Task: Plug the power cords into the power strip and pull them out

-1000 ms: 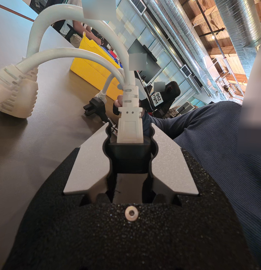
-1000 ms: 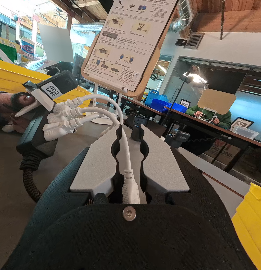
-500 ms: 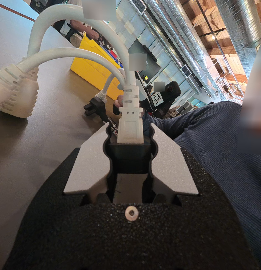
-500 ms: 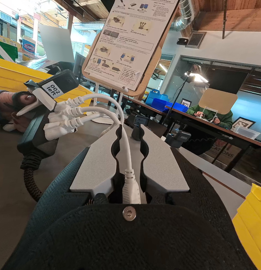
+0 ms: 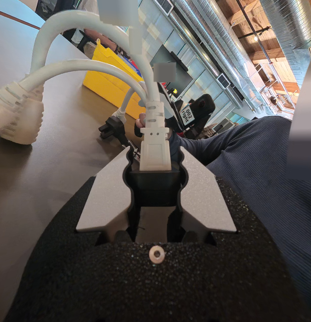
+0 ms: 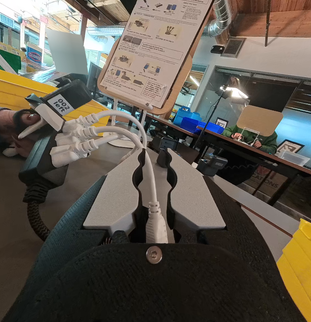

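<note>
Working over a dark table [image 5: 52, 167], you have yellow bins [image 5: 109, 81] at the far edge and a tilted instruction board [image 6: 151, 57] behind the gear.

Strip [image 6: 41, 162]: black, tipped up on its side, braided lead [image 6: 35, 221] curling off its low end. Your left gripper [image 5: 154, 184] is clamped across its body; the left wrist view shows the black block filling the gap between both pads, no slack.

Plugs [image 6: 71, 144]: three white, seated in a row, sticking out sideways toward your right gripper. From the left wrist view the nearest plug [image 5: 155, 153] stands straight up out of the strip along the fingers' line.

Cords [image 6: 127, 129]: three white, arching from the plugs over and down toward your right side. One far end with a black connector [image 5: 113, 127] lies loose on the table; two bulkier white ends [image 5: 17, 118] sit left of it.

Right gripper [image 6: 154, 196]: jaws stand partly apart with one cord running lengthwise through the gap and its moulded end [image 6: 155, 224] at the root. Pad contact isn't visible, so I cannot tell whether you're gripping it or only cradling it.

Key relation, by my reading: plug axes run square to the strip face and point at your right gripper, which is the nearer, free one. Any pull should follow that axis, straight away from the left-held strip.
</note>
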A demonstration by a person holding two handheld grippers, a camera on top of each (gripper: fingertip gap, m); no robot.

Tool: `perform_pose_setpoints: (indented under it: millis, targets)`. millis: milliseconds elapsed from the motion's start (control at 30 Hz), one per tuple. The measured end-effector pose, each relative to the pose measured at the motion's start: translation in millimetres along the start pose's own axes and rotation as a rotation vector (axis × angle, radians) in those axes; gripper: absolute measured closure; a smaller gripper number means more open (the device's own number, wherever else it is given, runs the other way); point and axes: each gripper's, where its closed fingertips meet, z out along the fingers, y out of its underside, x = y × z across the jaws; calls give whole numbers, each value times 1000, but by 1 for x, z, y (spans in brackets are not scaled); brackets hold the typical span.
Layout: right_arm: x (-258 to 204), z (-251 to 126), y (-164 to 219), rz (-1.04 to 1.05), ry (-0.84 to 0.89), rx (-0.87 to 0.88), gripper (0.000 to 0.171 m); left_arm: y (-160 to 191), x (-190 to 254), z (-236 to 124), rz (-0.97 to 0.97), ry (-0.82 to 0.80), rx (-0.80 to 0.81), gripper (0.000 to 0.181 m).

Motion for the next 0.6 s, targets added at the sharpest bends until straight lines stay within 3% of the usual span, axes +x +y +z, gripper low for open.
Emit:
perform_pose_setpoints:
  millis: [267, 600]
  targets:
    - [1, 0, 0, -9, 4, 3, 151, -16, 16, 1, 237, -54, 74, 132]
    - [1, 0, 1, -17, 8, 2, 151, -46, 24, -16, 814, -462, 158, 132]
